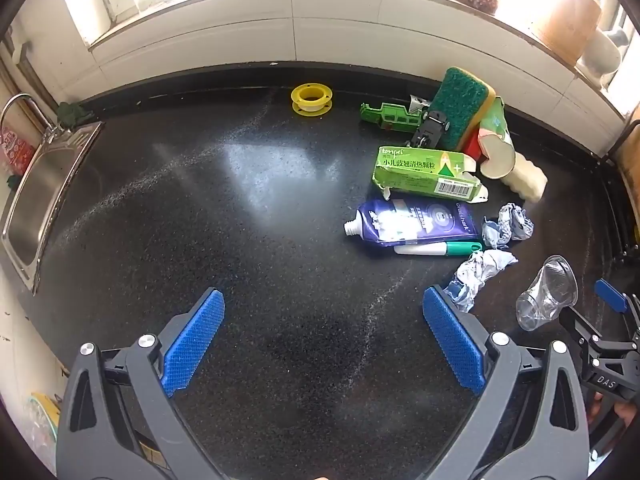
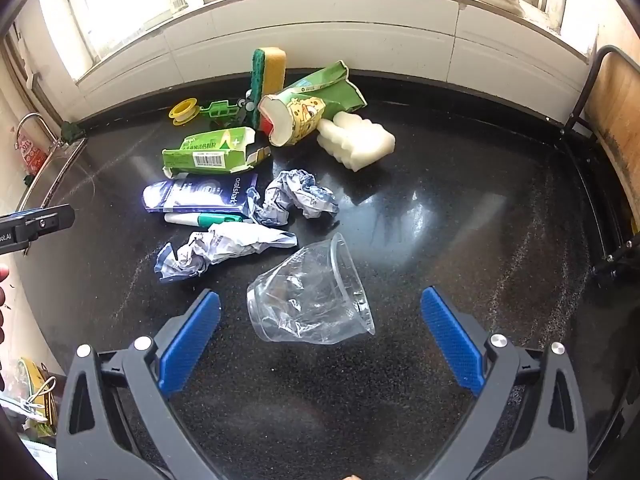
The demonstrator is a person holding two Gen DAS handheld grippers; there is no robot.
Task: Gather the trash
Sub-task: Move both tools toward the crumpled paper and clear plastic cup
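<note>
R gripper (image 2: 320, 340): jaws stood wide apart, nothing clamped; pads flanked the clear cup without touching it.
L gripper (image 1: 324, 340): jaws wide apart too, empty, over bare counter (image 1: 260, 280) well left of the cup.
Clear cup (image 2: 310, 296): crushed plastic, lay on its side, rim toward R; nearest trash item, landmark for the rest.
Paper wad, near (image 2: 218, 250): just left of the cup, not touching as far as I could tell.
Paper wad, far (image 2: 294, 198): just behind the cup.
Pen (image 2: 204, 219) + toothpaste tube (image 2: 200, 196): behind-left of the cup, side by side.
Green box (image 2: 212, 154): farther behind-left, flaps torn open.
Paper cup (image 2: 296, 120), white foam (image 2: 356, 140), sponge (image 2: 269, 72): well behind the cup, near the wall.
Risk 1: cup was thin + already crumpled; a squeeze across the rim prob. would fold it and let it slip out sideways.
Risk 2: cup could roll on the slick counter if one pad landed first.
Risk 3: L pad sat close to the near wad in L view; a careless sweep might scatter it.
R view only: cup between the jaws, cartoon print on the paper cup.
L view only: sink (image 1: 36, 196) far left of the cup; R gripper's arm beside the cup.
</note>
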